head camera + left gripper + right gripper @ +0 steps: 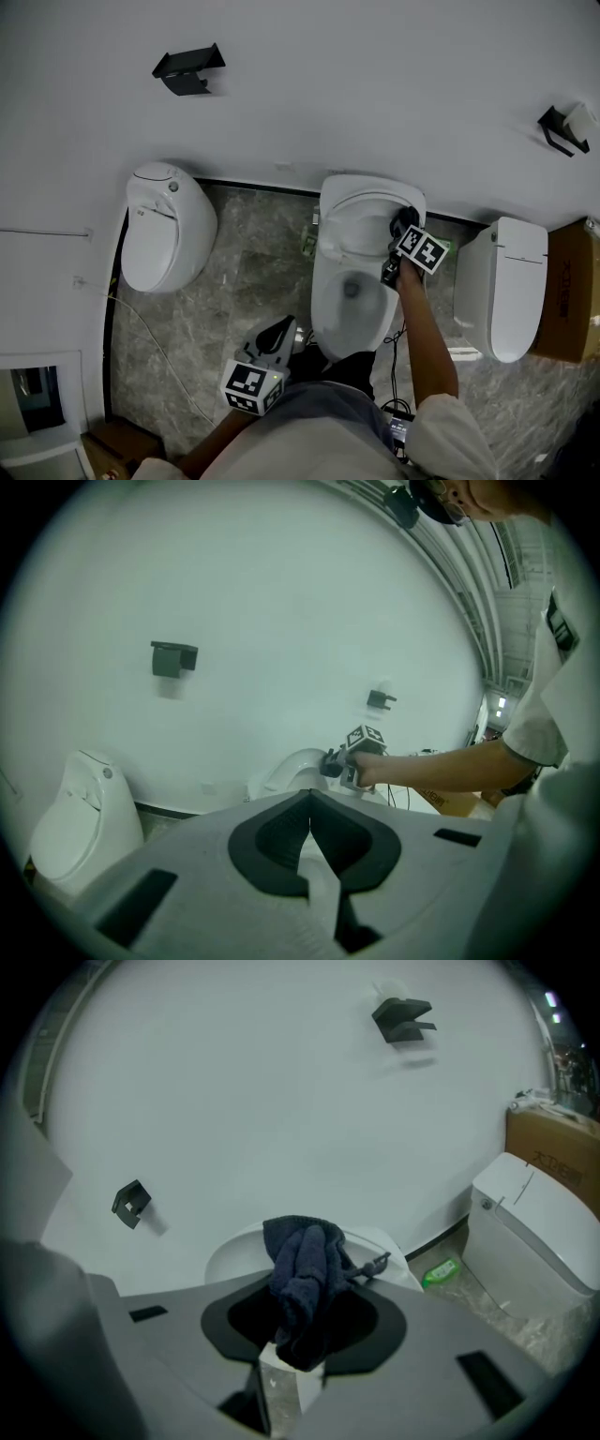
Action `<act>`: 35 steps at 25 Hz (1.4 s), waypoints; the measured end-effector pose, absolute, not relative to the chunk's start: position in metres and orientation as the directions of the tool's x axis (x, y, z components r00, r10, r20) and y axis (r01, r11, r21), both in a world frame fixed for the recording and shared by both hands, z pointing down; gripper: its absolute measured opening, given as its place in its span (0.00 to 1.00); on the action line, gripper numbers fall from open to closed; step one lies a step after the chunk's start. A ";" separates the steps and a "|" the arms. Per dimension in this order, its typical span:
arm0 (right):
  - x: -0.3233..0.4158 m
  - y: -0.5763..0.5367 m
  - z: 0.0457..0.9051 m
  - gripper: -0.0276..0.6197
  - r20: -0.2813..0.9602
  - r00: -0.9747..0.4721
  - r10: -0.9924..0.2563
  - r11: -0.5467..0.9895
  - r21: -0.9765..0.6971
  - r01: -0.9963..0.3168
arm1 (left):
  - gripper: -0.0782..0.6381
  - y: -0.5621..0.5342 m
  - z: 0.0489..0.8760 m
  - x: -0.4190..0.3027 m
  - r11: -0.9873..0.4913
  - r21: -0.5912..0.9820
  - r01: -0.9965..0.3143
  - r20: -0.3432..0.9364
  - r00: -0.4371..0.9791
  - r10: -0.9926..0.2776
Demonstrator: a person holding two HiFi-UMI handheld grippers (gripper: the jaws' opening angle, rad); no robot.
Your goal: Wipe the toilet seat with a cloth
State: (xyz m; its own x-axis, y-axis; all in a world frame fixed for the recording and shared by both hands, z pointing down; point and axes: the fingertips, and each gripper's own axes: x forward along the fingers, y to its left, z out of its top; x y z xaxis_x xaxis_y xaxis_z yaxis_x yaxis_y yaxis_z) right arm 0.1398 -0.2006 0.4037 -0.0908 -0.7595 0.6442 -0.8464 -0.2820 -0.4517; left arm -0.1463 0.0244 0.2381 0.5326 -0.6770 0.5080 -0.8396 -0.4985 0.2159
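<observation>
Right tongs (292,1358), clamped on the dark blue terry cloth (305,1274) above the white oval toilet seat's (339,236) rear, should press it flat and sweep round; left tongs (278,334) rest shut, empty.

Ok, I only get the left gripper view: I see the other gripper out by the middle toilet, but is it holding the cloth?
Observer: Yes, the right gripper is shut on a bunched dark blue cloth.
Operator: Where on the toilet is it?
Observer: The head view puts it at the back right rim of the toilet; contact isn't clear.
Operator: Anything on the floor there?
Observer: A green bottle lies between that toilet and the closed toilet beside it.
</observation>
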 end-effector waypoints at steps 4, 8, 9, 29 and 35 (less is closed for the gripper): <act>0.131 -0.204 0.398 0.20 0.639 -0.093 -0.764 -0.270 -0.447 -0.853 | 0.12 0.025 0.240 -0.155 -0.480 0.226 -0.848 0.514 0.522 -0.681; 0.119 -0.209 0.392 0.20 0.623 -0.105 -0.775 -0.239 -0.443 -0.864 | 0.12 0.024 0.241 -0.159 -0.471 0.240 -0.849 0.512 0.523 -0.681; 0.115 -0.210 0.391 0.20 0.622 -0.107 -0.775 -0.231 -0.438 -0.869 | 0.12 0.024 0.241 -0.159 -0.472 0.243 -0.847 0.511 0.526 -0.680; 0.036 -0.221 0.405 0.20 0.639 -0.218 -0.738 -0.094 -0.418 -0.904 | 0.12 0.028 0.256 -0.184 -0.410 0.296 -0.863 0.536 0.506 -0.676; 0.014 -0.223 0.421 0.20 0.655 -0.245 -0.714 -0.077 -0.422 -0.903 | 0.12 0.029 0.261 -0.199 -0.372 0.296 -0.880 0.550 0.476 -0.686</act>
